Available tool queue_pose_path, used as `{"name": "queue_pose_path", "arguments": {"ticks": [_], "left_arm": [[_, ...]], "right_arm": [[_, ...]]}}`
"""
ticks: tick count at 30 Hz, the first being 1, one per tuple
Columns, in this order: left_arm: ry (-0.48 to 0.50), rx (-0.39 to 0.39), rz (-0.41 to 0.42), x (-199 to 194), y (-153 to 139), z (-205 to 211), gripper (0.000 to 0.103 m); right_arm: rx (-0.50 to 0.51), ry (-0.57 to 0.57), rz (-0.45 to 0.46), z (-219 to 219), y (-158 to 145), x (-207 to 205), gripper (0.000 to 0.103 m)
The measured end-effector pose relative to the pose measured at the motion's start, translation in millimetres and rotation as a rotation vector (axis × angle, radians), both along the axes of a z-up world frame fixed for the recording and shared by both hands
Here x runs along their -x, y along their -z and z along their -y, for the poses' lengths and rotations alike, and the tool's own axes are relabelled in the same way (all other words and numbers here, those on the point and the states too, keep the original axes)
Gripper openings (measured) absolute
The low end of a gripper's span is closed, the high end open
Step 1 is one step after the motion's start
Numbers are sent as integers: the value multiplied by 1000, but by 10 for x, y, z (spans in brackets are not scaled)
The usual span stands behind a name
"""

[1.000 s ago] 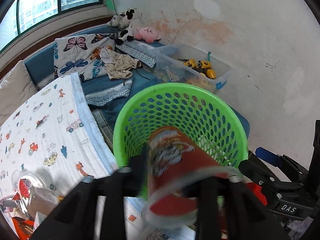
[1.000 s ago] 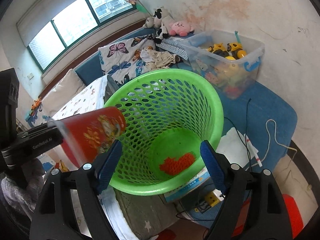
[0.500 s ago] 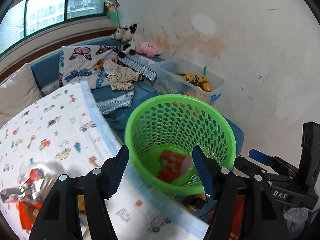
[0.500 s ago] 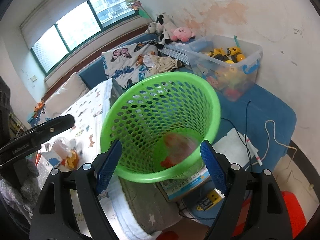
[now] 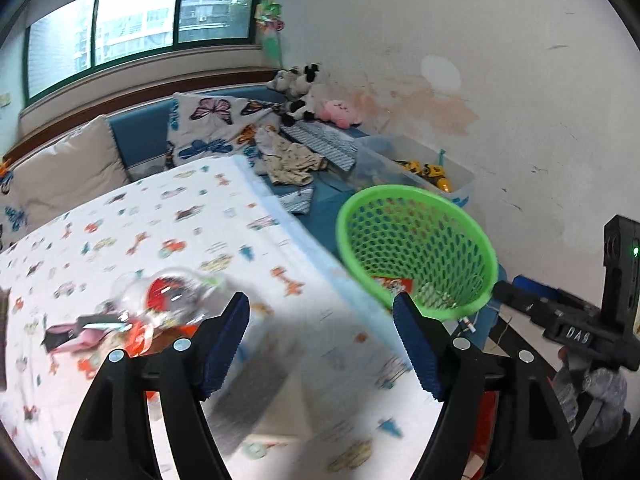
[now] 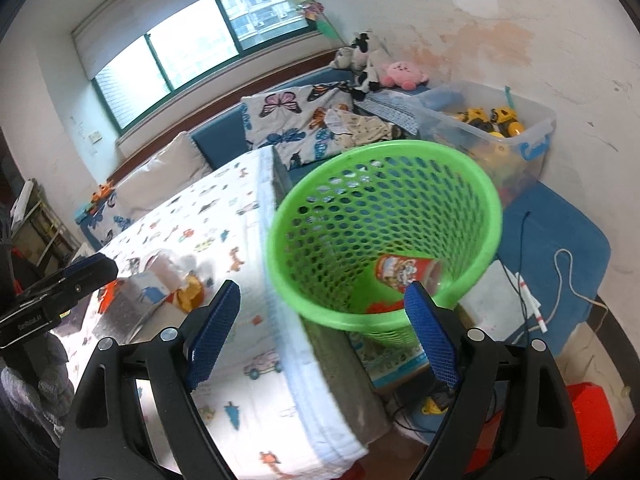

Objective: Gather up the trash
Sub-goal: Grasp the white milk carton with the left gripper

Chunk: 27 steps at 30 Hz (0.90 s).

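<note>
The trash, a red cup, lies on its side in the bottom of the green basket, just beside the bed's right edge. More litter sits on the bed's sheet. The left gripper and right gripper both gape wide, holding nothing.

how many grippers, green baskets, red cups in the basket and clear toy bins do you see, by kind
Grippers: 2, the left gripper and the right gripper, both open and empty
Green basket: 1
Red cup lying in the basket: 1
Clear toy bin: 1
Total: 5
</note>
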State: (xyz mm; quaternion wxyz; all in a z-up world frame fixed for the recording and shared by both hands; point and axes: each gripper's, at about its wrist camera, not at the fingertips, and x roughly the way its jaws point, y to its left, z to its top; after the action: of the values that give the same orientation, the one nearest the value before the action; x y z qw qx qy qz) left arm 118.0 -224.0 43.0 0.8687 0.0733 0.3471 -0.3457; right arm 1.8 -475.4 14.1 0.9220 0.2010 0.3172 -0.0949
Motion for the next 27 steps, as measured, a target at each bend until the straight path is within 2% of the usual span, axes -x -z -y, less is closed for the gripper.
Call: {"name": "queue_pose_path", "arguments": {"ticks": [3, 9, 16, 27], "left_arm": [[-4, -25, 8, -3, 62, -181, 72], [19, -125, 27, 6, 316, -339, 73], [32, -234, 94, 34, 508, -275, 73], [12, -321, 158, -6, 650, -156, 73]], "right_arm": [[-4, -20, 7, -106, -15, -30, 84], [-10, -57, -2, -273, 9, -110, 84], [-17, -81, -13, -345, 62, -173, 84], [-32, -109, -32, -478, 157, -216, 84]]}}
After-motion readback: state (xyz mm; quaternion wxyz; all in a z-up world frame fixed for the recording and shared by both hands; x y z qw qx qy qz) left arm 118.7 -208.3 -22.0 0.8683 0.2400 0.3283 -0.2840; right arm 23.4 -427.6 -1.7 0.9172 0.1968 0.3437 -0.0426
